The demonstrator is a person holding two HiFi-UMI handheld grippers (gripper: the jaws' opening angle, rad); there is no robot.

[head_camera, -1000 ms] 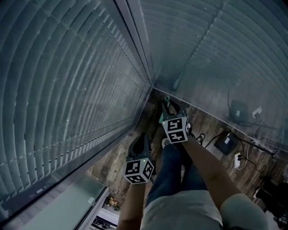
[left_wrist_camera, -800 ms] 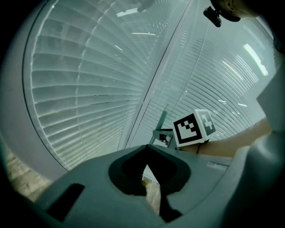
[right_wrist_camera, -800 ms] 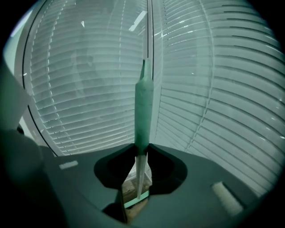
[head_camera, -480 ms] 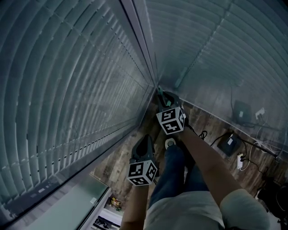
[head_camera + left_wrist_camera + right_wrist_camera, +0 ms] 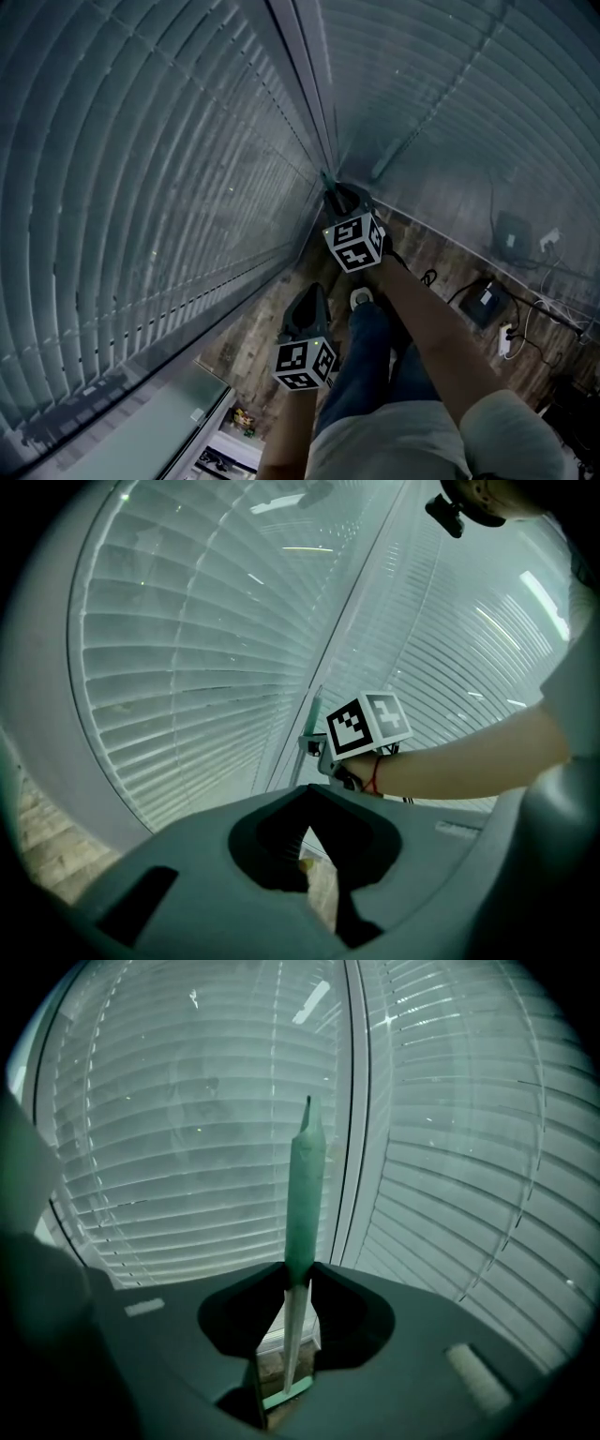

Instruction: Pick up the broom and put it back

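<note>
The broom stands upright in the corner, and its green handle (image 5: 302, 1194) rises between my right gripper's (image 5: 298, 1279) fingers, which are shut on it. Below the jaws the thin pale shaft runs down to the green broom head (image 5: 286, 1393) near the wooden floor. In the head view the right gripper (image 5: 334, 194) is at the corner of the blinds, and the handle's tip (image 5: 325, 177) pokes out past it. My left gripper (image 5: 307, 298) hangs lower and nearer to me, shut with nothing in it. In its own view the left gripper (image 5: 312, 794) points at the right gripper (image 5: 315, 754).
Slatted blinds (image 5: 159, 178) cover both walls and meet at a window post (image 5: 305, 75). On the wooden floor (image 5: 258, 323) at the right lie black boxes (image 5: 486, 302), cables and a power strip (image 5: 507, 339). My legs and a shoe (image 5: 360, 298) are below; a low shelf (image 5: 220, 441) sits bottom left.
My right gripper has carried the broom up and left in the head view, closer into the corner of the blinds. The left gripper has kept still.
</note>
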